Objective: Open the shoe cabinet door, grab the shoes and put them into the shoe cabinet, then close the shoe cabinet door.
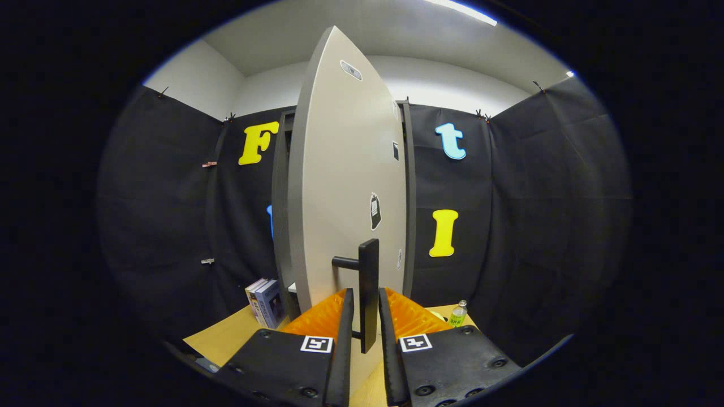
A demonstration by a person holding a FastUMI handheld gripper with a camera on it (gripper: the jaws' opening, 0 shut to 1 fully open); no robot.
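The shoe cabinet's pale grey door stands ajar, swung out toward me, and I see it nearly edge-on. Its dark frame rises behind it. A black bar handle sticks out from the door's lower part on a short stub. My gripper is at this handle. The bar stands upright between the two fingers, which close in on it from both sides. The left finger and right finger both lie against the bar.
The cabinet stands on a wooden tabletop. Upright books lean to the left of the cabinet's foot. A small green-labelled bottle stands to the right of it. Black cloth walls close in on all sides.
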